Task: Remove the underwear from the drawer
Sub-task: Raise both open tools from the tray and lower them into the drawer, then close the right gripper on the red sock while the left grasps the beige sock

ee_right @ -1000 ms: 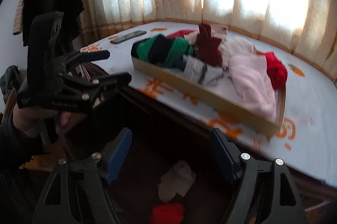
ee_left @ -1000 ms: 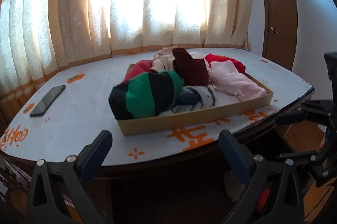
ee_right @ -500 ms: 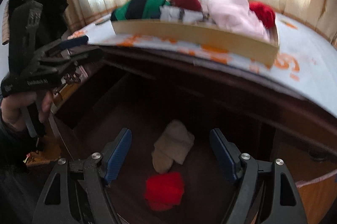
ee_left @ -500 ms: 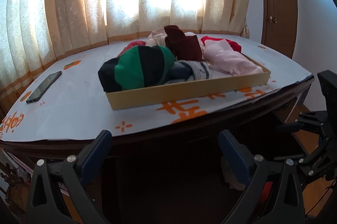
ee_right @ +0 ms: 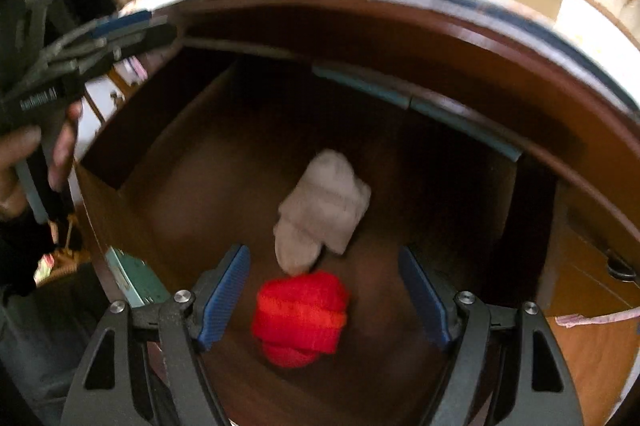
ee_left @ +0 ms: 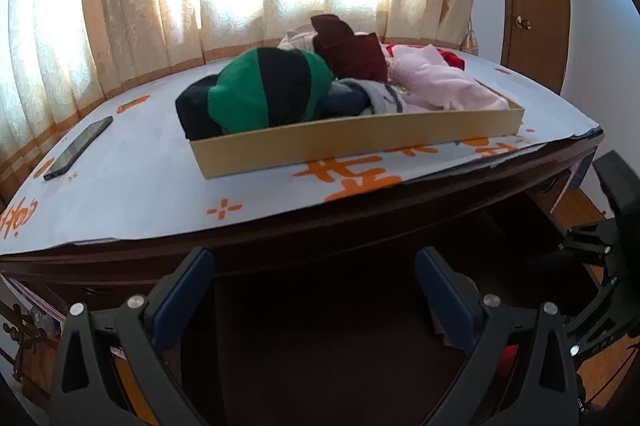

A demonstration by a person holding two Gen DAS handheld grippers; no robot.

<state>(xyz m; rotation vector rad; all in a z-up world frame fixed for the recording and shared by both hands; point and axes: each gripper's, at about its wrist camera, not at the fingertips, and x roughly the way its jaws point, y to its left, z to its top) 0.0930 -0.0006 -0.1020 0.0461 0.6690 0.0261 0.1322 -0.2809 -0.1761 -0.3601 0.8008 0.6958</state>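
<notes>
Right tongs (ee_right: 324,296) spread wide with nothing between the pads, poised over the open dark wooden drawer (ee_right: 120,210), where a rolled red underwear (ee_right: 302,314) lies touching a pale beige bundle (ee_right: 324,210) just behind it. Left tongs (ee_left: 314,294) also gape empty below the bench (ee_left: 132,194), its white cover printed with orange characters too distorted to read. On it sit a shallow cardboard tray (ee_left: 340,142) heaped with a green-and-black striped garment (ee_left: 268,94), maroon, pink and grey clothes, and a dark phone (ee_left: 78,148) well apart.
</notes>
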